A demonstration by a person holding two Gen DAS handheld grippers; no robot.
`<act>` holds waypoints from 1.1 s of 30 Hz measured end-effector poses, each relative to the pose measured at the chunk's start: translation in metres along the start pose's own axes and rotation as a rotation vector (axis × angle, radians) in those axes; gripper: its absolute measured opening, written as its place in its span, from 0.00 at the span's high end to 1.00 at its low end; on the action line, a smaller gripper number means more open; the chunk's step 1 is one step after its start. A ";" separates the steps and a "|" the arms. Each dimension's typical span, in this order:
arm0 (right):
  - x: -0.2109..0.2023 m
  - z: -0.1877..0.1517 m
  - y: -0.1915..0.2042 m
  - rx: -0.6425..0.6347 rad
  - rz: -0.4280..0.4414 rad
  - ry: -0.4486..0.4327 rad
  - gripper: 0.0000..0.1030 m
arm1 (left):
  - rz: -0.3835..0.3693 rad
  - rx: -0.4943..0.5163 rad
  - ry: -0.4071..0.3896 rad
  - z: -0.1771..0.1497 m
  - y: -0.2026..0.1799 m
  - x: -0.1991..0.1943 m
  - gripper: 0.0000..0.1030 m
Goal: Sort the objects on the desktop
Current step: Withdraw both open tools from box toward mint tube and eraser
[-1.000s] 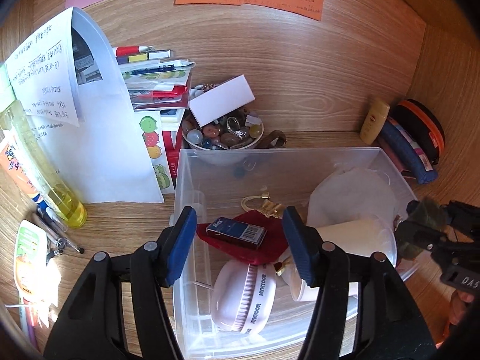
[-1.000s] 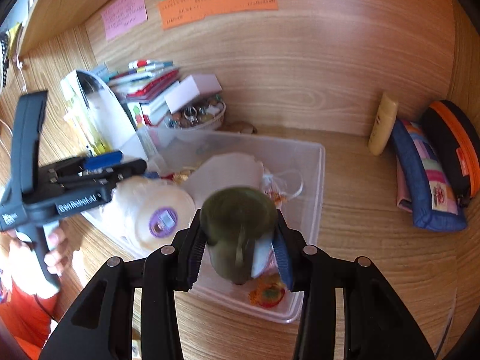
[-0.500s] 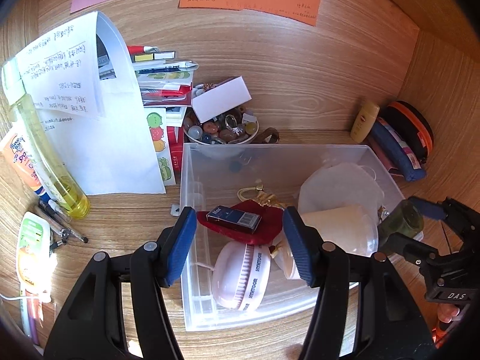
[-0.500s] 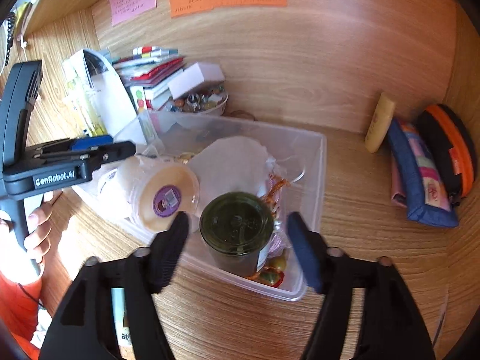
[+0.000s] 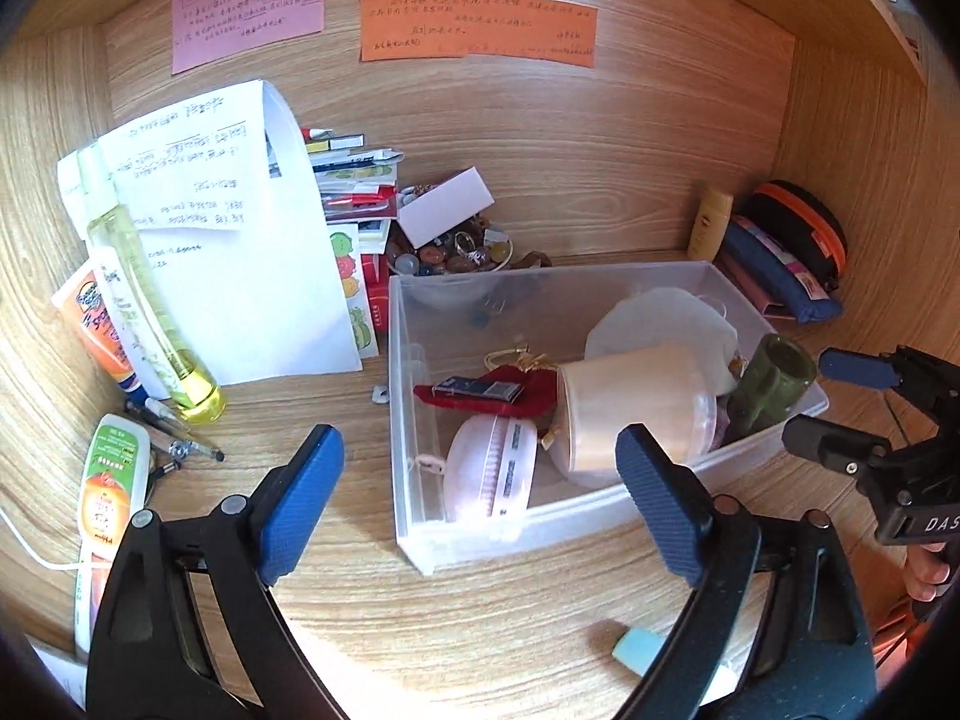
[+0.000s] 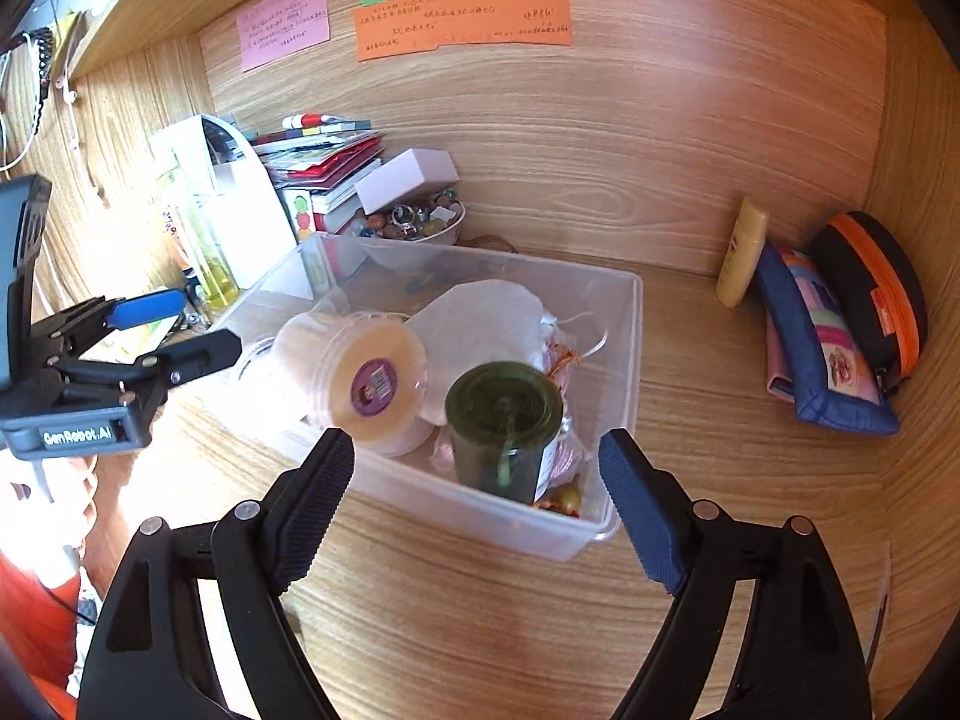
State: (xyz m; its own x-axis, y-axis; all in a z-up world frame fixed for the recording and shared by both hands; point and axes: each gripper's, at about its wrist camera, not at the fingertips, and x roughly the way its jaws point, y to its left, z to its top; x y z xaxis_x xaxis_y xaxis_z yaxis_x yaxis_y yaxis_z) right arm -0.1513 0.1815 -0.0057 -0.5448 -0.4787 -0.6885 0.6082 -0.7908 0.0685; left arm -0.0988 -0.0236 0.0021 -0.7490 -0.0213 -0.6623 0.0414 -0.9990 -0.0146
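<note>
In the clear plastic bin (image 6: 618, 324) on the wooden tabletop (image 6: 690, 360) the dark green jar (image 6: 504, 420) stood upright in the near corner, beside a cream tub (image 6: 360, 378) lying on its side; the right tongs (image 6: 477, 492) hung wide apart and empty just short of it; the left tongs (image 5: 480, 492) were likewise spread and held nothing; a clean next pick would call for approaching loose items squarely; pouches (image 6: 840, 324) rested against the wooden alcove wall (image 6: 660, 138), under coloured notes (image 6: 462, 18).

The left hand-held gripper (image 5: 480, 498), jaws spread, hovers before the clear bin (image 5: 600, 525) holding a green jar (image 5: 771, 384).
</note>
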 end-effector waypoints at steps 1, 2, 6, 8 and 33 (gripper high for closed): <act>-0.002 -0.002 0.001 0.000 0.002 -0.001 0.21 | 0.002 -0.001 0.002 -0.002 0.001 -0.001 0.10; -0.003 -0.003 0.003 0.000 0.004 -0.002 0.21 | 0.005 -0.003 0.004 -0.004 0.001 -0.003 0.10; -0.005 -0.009 0.008 -0.004 0.010 0.003 0.20 | 0.017 -0.015 0.017 -0.011 0.003 -0.007 0.10; -0.006 -0.013 0.012 -0.012 0.005 0.007 0.20 | 0.021 -0.021 0.026 -0.016 0.004 -0.008 0.10; -0.016 -0.088 0.024 -0.016 0.023 0.148 0.20 | -0.073 0.049 0.173 -0.096 -0.033 -0.022 0.10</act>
State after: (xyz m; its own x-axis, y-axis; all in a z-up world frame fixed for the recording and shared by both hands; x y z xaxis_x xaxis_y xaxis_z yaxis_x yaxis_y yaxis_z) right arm -0.0773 0.2037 -0.0571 -0.4405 -0.4344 -0.7856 0.6293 -0.7735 0.0748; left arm -0.0196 0.0137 -0.0547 -0.6240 0.0539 -0.7795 -0.0441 -0.9985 -0.0338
